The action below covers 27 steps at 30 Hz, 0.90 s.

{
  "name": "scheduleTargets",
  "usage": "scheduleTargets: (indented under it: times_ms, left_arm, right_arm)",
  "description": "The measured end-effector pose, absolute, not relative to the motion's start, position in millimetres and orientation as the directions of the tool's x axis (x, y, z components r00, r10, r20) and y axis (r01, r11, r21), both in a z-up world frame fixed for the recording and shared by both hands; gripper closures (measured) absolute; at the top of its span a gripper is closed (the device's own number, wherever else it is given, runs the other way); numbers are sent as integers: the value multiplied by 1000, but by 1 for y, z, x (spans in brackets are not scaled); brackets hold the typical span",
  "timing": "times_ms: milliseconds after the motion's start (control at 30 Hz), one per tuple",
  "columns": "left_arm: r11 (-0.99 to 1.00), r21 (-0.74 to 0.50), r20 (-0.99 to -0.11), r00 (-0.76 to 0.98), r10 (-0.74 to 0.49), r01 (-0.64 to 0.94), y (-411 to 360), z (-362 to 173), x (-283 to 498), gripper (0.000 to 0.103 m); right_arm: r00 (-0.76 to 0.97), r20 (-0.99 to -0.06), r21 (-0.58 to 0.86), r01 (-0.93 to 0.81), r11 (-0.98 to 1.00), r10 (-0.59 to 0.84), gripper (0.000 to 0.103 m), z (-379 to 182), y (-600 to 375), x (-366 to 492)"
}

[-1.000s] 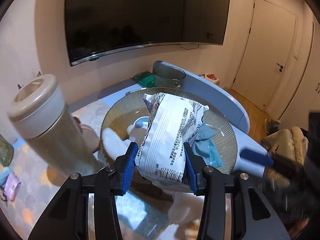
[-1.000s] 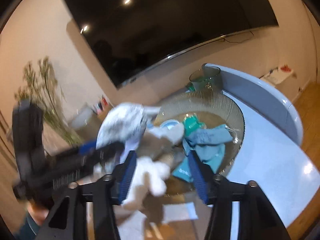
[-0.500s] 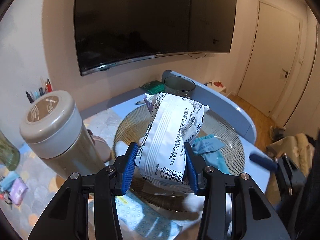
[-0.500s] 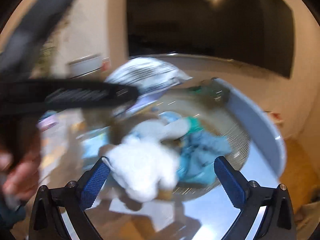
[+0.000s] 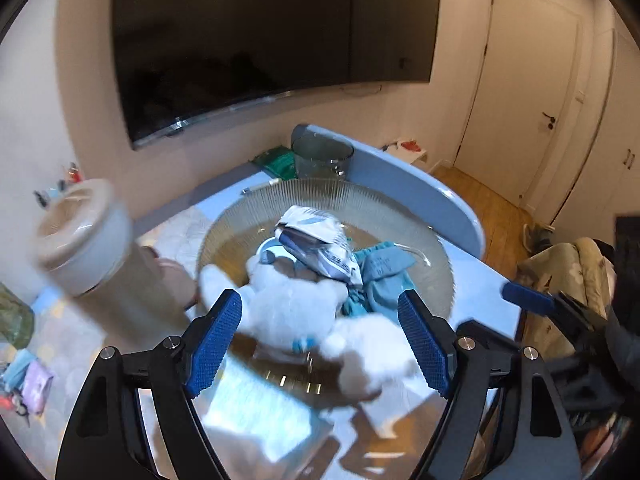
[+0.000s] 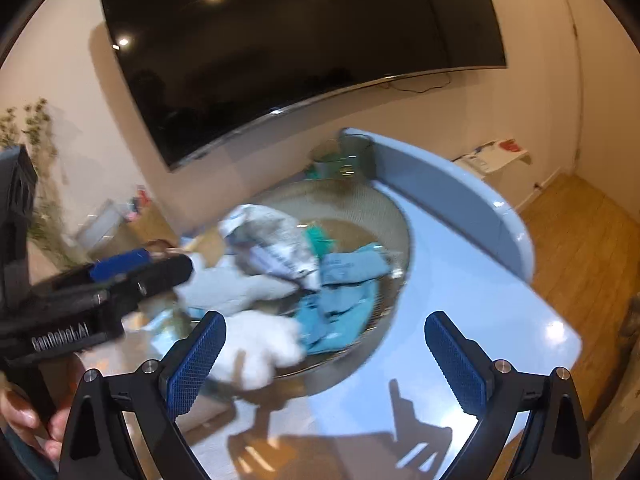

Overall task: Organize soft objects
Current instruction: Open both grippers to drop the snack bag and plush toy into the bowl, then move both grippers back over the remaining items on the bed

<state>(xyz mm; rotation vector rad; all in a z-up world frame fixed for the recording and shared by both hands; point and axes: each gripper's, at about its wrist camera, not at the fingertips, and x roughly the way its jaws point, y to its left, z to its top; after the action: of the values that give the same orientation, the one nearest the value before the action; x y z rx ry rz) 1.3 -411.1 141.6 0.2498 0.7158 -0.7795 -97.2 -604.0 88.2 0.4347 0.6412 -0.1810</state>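
Since the earlier frame, the white printed packet (image 5: 316, 246) has left my left gripper (image 5: 320, 344), whose fingers have just been opening and now stand apart with nothing clamped. The packet lies inside the ribbed glass bowl (image 5: 400, 216), on top of the white plush toy (image 5: 288, 300) and beside the teal cloth (image 5: 380, 276). My right gripper (image 6: 324, 360) hangs near the bowl's front rim, fingers spread wide and empty. The bowl sits on the blue table (image 6: 472, 300), with a beige canister (image 5: 92, 248) just left of it.
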Motion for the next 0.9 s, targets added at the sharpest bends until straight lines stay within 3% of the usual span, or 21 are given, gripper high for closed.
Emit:
scheduleTargets:
  times_ms: [133,300,433,600,733,800,900]
  left_arm:
    - [711,-42,-635,531,-562,702,-357,157,-25,24]
    - [769,-149,-614,551,-565,622,-251,160,-46,17]
    - [888,-138,-617,663,-424,439,-158,140,-58,14]
    - [982,-108,-701,689,-184,152,-61,89,-51,13]
    - [996,-79,-721,693,-26,-44,-4,44,-47,13]
    - [995,-47,-740,672,27,-92,9,23,-44,13]
    - [989,-89,-793,609,1,-117,20,5,-36,13]
  right_arm:
    - [819,-572,370,203,907,50,2,106,-574,-104]
    - [808,-565,408,99,908,166,2,114,-526,-106]
    - [784,-551,435,-22,900,286,1,116,-462,-102]
    - [692,-596,465,-114,878,406,0,84,-369,-89]
    - [628,-672,329,-220,918,392,0,57,-292,-66]
    - [626,-714,214,-229,950,312,0,37,-265,-49]
    - [618,-758,126,-175,976,209,0,9,-254,-30]
